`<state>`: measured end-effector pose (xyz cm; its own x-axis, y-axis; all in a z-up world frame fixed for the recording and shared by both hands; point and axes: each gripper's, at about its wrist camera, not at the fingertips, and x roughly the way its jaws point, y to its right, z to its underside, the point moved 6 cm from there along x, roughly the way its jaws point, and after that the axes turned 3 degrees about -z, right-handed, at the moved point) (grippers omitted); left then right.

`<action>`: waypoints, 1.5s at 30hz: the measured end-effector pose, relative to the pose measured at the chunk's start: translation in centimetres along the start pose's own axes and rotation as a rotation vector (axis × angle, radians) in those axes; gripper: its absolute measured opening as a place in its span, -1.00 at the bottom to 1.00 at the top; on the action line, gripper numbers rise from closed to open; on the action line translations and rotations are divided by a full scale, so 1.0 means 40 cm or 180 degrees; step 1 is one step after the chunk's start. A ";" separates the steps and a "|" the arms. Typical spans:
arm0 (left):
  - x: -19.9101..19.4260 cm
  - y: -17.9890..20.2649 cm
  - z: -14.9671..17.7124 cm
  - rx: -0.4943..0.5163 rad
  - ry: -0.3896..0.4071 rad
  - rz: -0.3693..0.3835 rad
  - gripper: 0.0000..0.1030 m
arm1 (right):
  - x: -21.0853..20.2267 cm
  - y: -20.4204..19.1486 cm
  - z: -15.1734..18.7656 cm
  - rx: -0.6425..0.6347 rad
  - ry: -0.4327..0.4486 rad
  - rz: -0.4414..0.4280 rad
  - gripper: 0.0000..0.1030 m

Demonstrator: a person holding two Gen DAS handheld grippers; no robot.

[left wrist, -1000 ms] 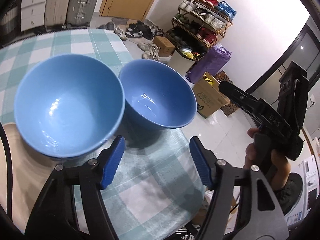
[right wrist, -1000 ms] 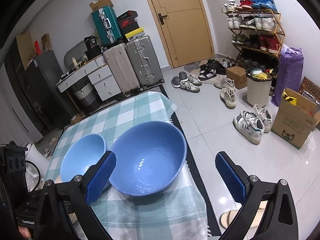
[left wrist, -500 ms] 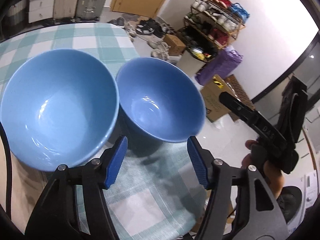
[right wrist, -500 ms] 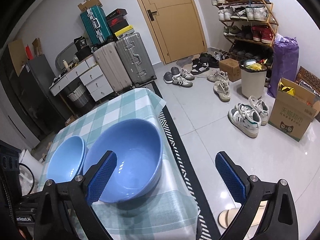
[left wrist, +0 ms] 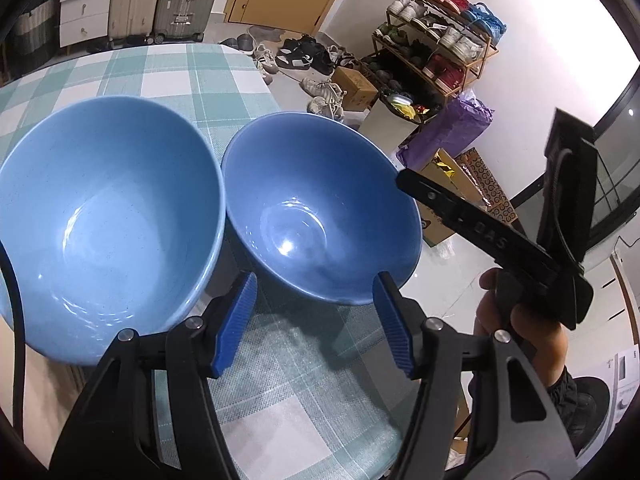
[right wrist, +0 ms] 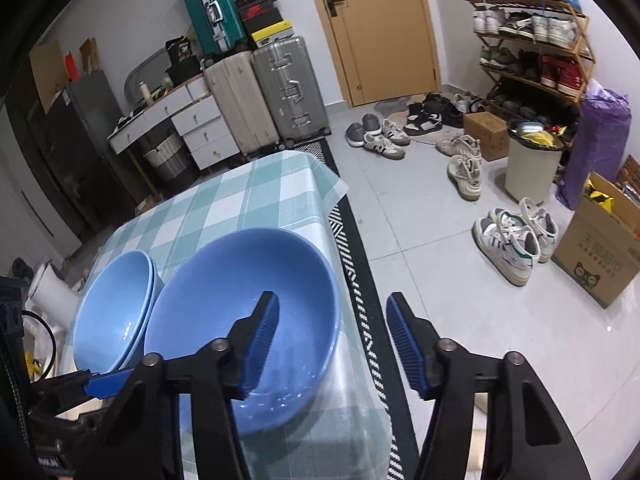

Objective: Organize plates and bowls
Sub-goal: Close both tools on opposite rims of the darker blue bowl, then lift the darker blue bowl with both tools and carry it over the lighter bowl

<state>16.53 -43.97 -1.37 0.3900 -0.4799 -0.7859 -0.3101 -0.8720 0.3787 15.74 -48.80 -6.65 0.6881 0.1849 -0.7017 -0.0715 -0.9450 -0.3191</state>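
Jaws closing on both grippers, right gripper straddling darker bowl rim (empty), lighter bowls nested

I see a bright room, lit evenly from above. Small white glints lie inside the right bowl and the left bowl, and the bowls throw soft, dark shadows on the checked cloth. The white wall is nearly overexposed. Both views bend strongly toward black round corners. Focus is sharp, without motion blur.

Blue bowls on a teal-and-white checked tablecloth.
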 end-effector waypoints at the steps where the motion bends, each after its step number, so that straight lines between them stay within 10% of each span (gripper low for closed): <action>1: 0.003 -0.001 -0.001 0.0000 -0.0001 -0.0008 0.12 | 0.007 -0.002 -0.003 -0.0014 -0.0002 0.0004 -0.04; 15: 0.030 -0.016 -0.001 0.0079 -0.0102 -0.0052 -0.29 | 0.053 -0.008 -0.006 -0.0111 0.0004 0.0082 -0.77; 45: -0.031 0.000 0.003 0.0448 0.0071 -0.0085 -0.35 | -0.060 -0.038 0.010 -0.0162 0.0107 0.0187 -0.79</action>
<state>15.96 -43.35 -0.44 0.4185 -0.4602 -0.7830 -0.4173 -0.8632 0.2843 13.91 -47.72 -4.74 0.7078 0.1203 -0.6961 -0.0762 -0.9666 -0.2447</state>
